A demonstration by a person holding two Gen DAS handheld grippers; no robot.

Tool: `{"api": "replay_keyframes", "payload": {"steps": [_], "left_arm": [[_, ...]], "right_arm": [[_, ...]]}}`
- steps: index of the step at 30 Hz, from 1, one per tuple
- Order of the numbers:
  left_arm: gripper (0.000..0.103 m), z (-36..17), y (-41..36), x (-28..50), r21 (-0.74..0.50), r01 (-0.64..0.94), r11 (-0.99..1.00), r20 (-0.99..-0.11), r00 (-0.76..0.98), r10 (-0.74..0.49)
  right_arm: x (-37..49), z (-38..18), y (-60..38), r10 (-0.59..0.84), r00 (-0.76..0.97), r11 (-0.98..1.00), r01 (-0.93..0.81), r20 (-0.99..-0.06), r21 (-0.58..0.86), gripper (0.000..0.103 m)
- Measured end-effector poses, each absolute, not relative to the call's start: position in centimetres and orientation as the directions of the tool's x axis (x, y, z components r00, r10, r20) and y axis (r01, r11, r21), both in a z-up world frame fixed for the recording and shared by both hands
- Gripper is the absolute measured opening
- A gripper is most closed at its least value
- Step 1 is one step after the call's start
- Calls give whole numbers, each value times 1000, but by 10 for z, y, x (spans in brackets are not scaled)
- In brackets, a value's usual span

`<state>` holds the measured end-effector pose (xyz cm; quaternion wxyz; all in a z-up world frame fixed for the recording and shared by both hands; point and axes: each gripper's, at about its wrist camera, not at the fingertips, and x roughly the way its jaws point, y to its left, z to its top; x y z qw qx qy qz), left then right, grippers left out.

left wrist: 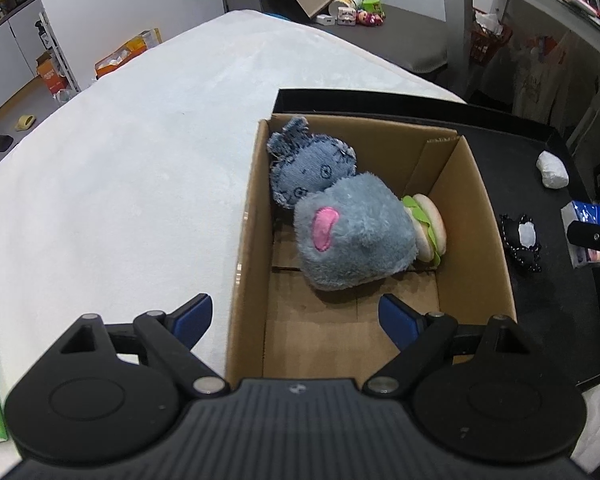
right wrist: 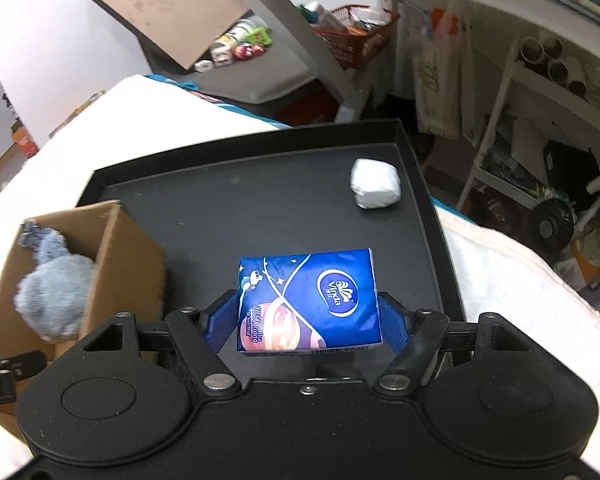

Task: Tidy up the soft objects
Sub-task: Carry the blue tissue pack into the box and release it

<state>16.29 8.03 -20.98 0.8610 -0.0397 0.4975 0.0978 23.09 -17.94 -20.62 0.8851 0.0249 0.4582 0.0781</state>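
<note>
Right gripper (right wrist: pixel 308 316) has its blue pads clamped on either side of the blue tissue pack (right wrist: pixel 309 302), over the black tray (right wrist: pixel 236 200). Left gripper (left wrist: pixel 296 316) stands wide, holding nothing, over the cardboard box (left wrist: pixel 476 216) holding the grey plush (left wrist: pixel 352 236), seemingly a denim toy (left wrist: pixel 308 168), and a burger toy (left wrist: pixel 430 228).

Right gripper (right wrist: pixel 308 320) clamps a blue plastic tissue pack (right wrist: pixel 308 300) between its blue pads — lifted above the black rectangular tray (right wrist: pixel 240 200). White wrapped lump (right wrist: pixel 375 184) sits far right on tray. Brown cardboard box (right wrist: pixel 120 256) at left — fluffy grey plush toy (right wrist: pixel 54 300) inside.
</note>
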Motion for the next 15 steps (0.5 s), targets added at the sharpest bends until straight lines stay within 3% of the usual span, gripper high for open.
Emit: {"api": "replay_keyframes", "payload": {"steps": [15], "left_arm": [[89, -203, 105, 143, -41, -203, 978, -844, 531, 74]], "right_arm": [[209, -167, -126, 222, 587, 970, -213, -778, 116, 71]]}}
